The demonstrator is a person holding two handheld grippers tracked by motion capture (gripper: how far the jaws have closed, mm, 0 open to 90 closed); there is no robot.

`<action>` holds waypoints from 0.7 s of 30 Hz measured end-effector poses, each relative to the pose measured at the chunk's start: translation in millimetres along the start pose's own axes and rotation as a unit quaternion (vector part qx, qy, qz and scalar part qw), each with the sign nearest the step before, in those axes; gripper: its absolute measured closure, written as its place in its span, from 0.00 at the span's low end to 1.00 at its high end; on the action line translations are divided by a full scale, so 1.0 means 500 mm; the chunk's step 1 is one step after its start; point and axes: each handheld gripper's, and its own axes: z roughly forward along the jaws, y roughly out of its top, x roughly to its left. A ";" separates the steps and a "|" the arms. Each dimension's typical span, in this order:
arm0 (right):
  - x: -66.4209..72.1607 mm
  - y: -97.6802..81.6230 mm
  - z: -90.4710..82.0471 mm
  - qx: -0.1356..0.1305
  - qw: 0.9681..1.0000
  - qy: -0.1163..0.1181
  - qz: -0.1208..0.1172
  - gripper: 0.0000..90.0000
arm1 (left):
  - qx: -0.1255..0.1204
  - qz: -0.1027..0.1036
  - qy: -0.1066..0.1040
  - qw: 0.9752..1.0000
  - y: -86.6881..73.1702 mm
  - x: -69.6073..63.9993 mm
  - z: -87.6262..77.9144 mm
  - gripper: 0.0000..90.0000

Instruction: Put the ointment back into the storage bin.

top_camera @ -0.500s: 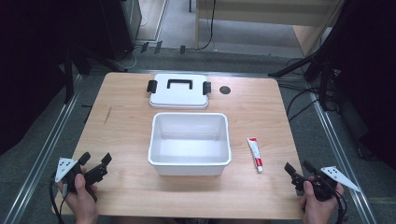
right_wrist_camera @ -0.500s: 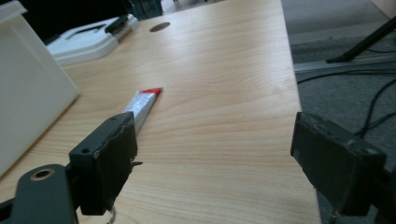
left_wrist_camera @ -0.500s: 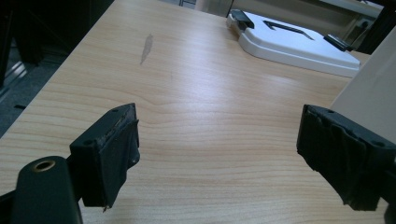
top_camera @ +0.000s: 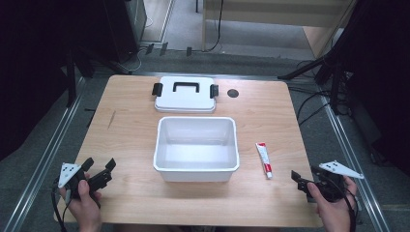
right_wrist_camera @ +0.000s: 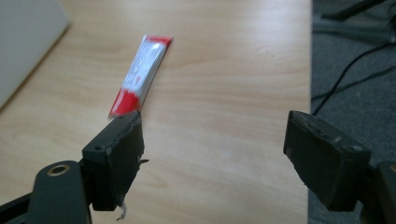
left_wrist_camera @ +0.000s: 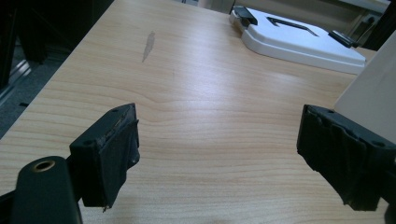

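At table point(top_camera: 130, 125) centre sits an uncovered white bin point(top_camera: 196, 148), its lid point(top_camera: 185, 94) flat at 12 o'clock, just beyond it. At the bin's 3 o'clock lies a red-and-white tube point(top_camera: 263, 159). The left gripper point(top_camera: 99, 174) at 8 o'clock and right gripper point(top_camera: 302, 182) at 4 o'clock both have jaws spread, holding nothing. The left gripper view adds a grey smear point(left_wrist_camera: 148, 45) on the wood; the right gripper view shows the tube point(right_wrist_camera: 140, 74) just past its left jaw

Bright overhead light on the table point(top_camera: 135, 111), dark surroundings, soft glare, close claws slightly blurred
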 end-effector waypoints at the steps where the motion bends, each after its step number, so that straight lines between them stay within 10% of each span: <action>1: 0.004 0.006 0.001 0.020 1.000 0.003 -0.009 0.22 | 0.001 0.001 0.000 1.000 0.000 0.000 0.001 0.15; 6: 0.019 0.031 0.022 0.140 0.989 0.009 -0.039 0.21 | 0.003 -0.002 -0.001 1.000 0.002 0.001 0.004 0.15; 13: 0.055 0.071 0.068 0.306 0.950 -0.019 -0.057 0.14 | 0.005 -0.002 0.004 1.000 0.003 0.001 0.007 0.15; 18: 0.092 0.087 0.104 0.404 0.909 -0.049 -0.086 0.14 | 0.005 -0.005 0.006 1.000 0.003 0.003 0.006 0.15; 21: 0.114 0.104 0.118 0.418 0.903 -0.034 -0.096 0.17 | 0.004 -0.004 0.005 1.000 0.003 0.003 0.006 0.15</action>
